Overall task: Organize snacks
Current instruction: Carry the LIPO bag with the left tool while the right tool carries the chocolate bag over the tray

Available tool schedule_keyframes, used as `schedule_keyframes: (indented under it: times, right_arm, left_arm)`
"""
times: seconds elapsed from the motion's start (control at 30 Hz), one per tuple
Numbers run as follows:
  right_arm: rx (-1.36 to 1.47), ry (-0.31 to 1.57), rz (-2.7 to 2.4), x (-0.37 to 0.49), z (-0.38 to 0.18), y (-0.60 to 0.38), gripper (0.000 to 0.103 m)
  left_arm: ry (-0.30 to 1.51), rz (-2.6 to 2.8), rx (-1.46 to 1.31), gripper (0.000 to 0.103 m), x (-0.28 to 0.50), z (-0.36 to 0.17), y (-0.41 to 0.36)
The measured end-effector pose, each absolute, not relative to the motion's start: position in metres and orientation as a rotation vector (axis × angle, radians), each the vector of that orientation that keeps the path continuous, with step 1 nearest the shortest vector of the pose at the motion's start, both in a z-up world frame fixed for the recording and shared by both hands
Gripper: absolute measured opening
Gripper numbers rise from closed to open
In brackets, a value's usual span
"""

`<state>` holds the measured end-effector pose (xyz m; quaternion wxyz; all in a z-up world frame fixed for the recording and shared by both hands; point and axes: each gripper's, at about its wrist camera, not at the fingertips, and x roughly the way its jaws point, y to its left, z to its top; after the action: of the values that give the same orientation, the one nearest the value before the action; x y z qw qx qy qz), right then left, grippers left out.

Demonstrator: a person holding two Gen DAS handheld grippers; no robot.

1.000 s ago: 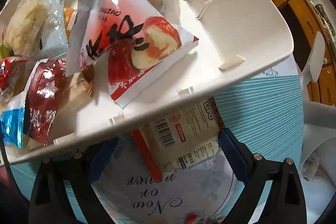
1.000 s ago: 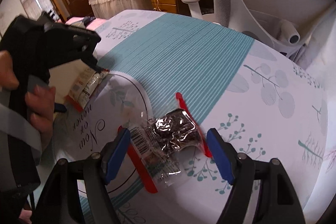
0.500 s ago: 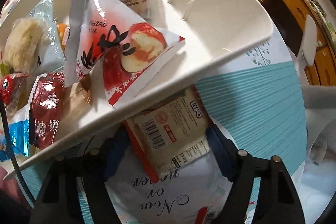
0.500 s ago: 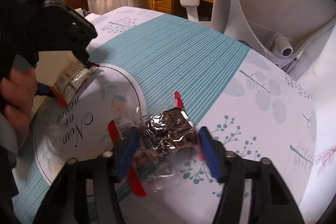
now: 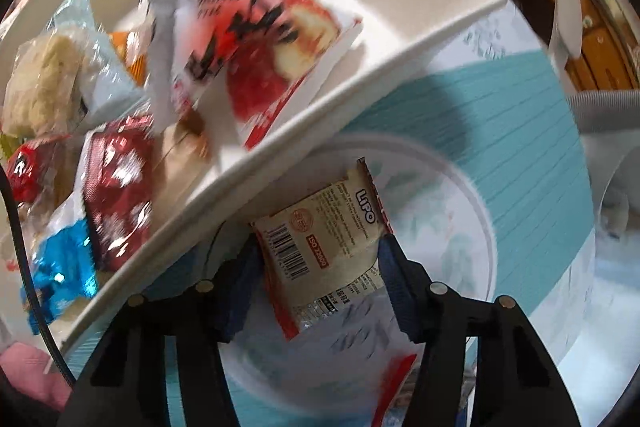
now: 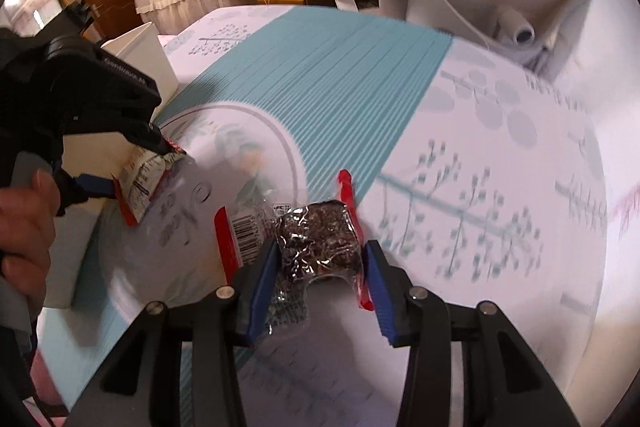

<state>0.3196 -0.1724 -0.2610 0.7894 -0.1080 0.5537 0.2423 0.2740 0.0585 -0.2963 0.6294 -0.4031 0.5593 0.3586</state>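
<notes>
Left wrist view: left gripper [image 5: 318,267], jaws closing, blue pads pressed against both sides of a cream LIPO biscuit packet [image 5: 324,247], just beside the rim of a white bin [image 5: 400,59] holding assorted snacks.

Right wrist view: right gripper [image 6: 320,281], jaws closing, pads pinching a clear-and-foil snack packet [image 6: 316,239] over the teal-and-white tablecloth [image 6: 460,167]; the packet's barcode end sticks out left of the jaws.

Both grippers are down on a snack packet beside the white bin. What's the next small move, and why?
Probably finish closing before lifting: both sets of jaws are closing. The left gripper straddles the beige LiPO packet, the right gripper the clear packet with dark filling. Then carry both to the white bin.
</notes>
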Motion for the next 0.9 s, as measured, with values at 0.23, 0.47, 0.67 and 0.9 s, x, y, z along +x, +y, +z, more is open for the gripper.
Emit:
schedule_keyframes:
  times: [0.23,0.47,0.67,0.9]
  right_arm:
    - [-0.159,1.32,0.5,0.282,-0.254,-0.183,0.043]
    - [-0.103,1.487,0.368,0.248,-0.247,-0.198,0.043]
    - [0.046,1.619,0.221,0.222,-0.243,-0.219,0.043]
    - [0.269,1.7,0.121,0.187,-0.236,-0.219,0.043]
  left_arm:
    - [1.417,0.717,-0.978,0.054,0.233,-0.292,0.049]
    - [1.475,0.572,-0.96,0.054,0.201,-0.256,0.034]
    - [1.438,0.408,-0.889,0.054,0.186,-0.197,0.031]
    - [1.446,0.165,-0.752,0.054,0.165,-0.141,0.032]
